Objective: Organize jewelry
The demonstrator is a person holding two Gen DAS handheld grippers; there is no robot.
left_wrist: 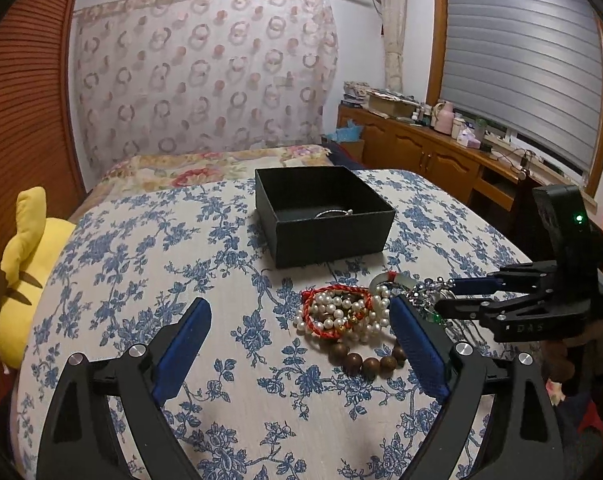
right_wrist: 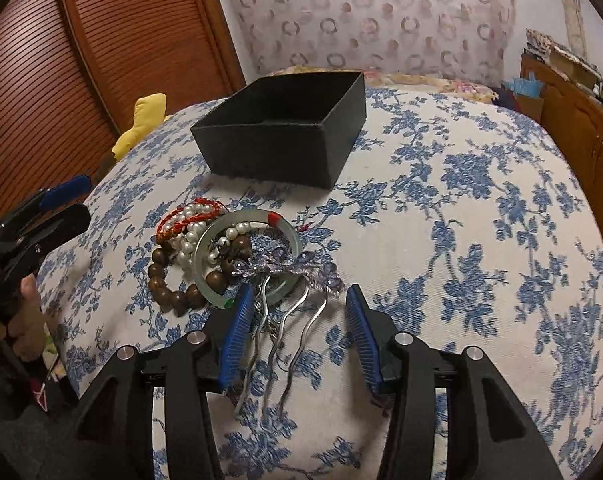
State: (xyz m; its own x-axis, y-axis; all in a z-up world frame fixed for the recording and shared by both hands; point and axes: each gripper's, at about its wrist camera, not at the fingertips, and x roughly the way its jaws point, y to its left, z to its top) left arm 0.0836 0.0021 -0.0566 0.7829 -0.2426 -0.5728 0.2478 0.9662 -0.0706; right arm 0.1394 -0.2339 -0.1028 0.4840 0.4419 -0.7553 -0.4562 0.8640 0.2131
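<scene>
Right hand-held gripper (right_wrist: 297, 332), half-open astride the silver hairpin (right_wrist: 289, 344), risks dragging the entangled jade bangle (right_wrist: 205, 248); left hand-held gripper (left_wrist: 301, 344) gapes wide, empty

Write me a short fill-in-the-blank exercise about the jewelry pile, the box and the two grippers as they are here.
1. The open box beyond the jewelry pile is ____ in colour.
2. The pale green bangle carries a wrapped band of ____ thread.
3. The silver hairpin prongs lie between the jaws of the ____ gripper.
4. The left gripper has ____ between its jaws, while the brown wooden bead bracelet lies just ahead.

Missing words: black; red; right; nothing
</scene>
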